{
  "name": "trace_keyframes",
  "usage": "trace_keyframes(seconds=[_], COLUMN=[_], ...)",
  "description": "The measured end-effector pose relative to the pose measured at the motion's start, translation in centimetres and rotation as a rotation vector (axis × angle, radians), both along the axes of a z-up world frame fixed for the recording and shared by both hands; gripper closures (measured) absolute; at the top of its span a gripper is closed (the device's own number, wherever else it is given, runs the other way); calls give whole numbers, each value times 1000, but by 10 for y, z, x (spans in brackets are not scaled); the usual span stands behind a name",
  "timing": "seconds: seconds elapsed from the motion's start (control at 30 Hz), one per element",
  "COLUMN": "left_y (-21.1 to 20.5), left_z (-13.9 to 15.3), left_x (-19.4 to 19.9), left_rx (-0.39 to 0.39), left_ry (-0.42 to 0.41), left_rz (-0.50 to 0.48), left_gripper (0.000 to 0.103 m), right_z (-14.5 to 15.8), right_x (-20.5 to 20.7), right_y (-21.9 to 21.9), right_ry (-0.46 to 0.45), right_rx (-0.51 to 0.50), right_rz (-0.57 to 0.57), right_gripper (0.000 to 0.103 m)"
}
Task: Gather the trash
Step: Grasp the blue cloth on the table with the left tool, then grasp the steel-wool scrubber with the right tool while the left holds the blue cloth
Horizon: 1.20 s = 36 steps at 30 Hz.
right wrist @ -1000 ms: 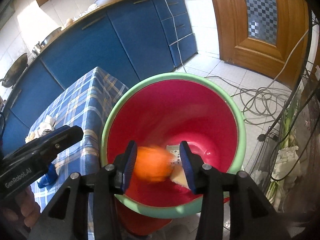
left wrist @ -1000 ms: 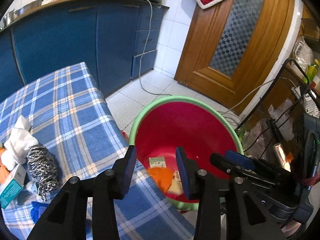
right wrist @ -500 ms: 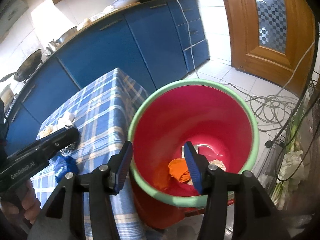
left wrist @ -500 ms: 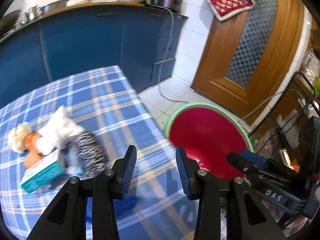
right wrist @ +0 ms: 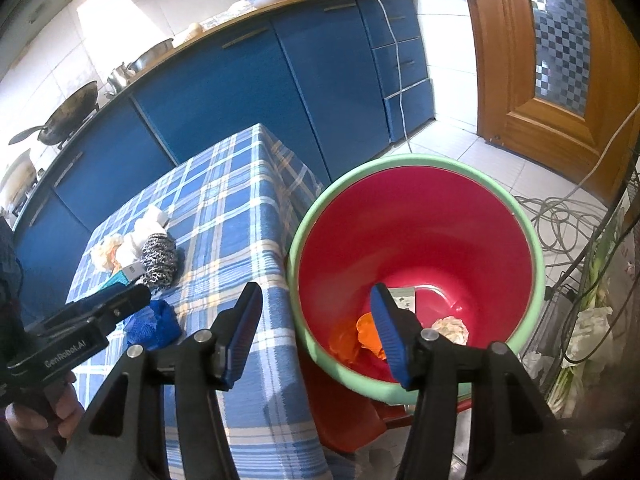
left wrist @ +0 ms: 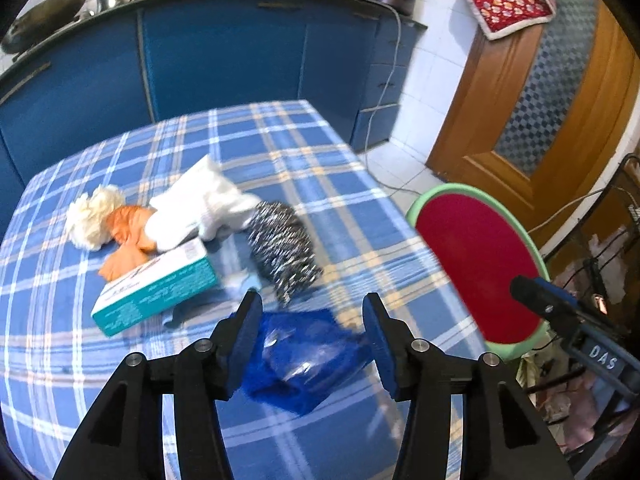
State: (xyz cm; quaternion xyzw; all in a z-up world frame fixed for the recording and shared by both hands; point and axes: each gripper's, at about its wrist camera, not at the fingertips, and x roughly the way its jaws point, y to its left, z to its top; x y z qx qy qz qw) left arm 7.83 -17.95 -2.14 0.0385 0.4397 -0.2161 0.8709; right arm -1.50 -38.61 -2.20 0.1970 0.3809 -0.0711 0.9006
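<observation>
Blue crumpled plastic wrapper (left wrist: 304, 356) is lying on blue plaid-clothed counter (left wrist: 280, 152), framed between jaws of left gripper (left wrist: 310, 330); jaws are opening, nothing being pinched. Right gripper (right wrist: 316, 336) is being held over red plastic bin with green rim (right wrist: 416, 216), jaws opening, empty. Teal carton (left wrist: 156, 286), steel scourer (left wrist: 282, 246), white tissue wads (left wrist: 200, 204) and orange scrap (left wrist: 128, 240) are waiting behind. Risk judged: thin wrapper being pressed flat or slipping from pads; tablecloth being pinched along; neighbouring scourer being nudged.
</observation>
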Motion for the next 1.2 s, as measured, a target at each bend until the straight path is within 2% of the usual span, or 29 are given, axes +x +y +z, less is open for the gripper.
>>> trace_keyframes(seconds=[0.43,0.53,0.6,0.7,0.97,1.2], left_y=[9,9,8,8,15,30], left_z=[-25,-27,-28,-28,-27,-11], left_x=[-5,-7,-9,-11,-12,-19], left_rx=[7,7,10,2,-40,-90], left_ry=[67,60,53,47,42,3], left_rz=[5,3,-3,-19,-33,-23], left_gripper=[50,51,53,63,81,83], right_z=[2,3,3,4,9,15], right_x=[6,7,8,10,15,22], right_y=[14,18,21,25,40,55], right_ry=[6,6,6,6,2,-5], right_rx=[-11,-14,-17,-20,-29,-48], right_rz=[30,39,45,55,84,114], right_gripper=[43,42,42,42,42,42])
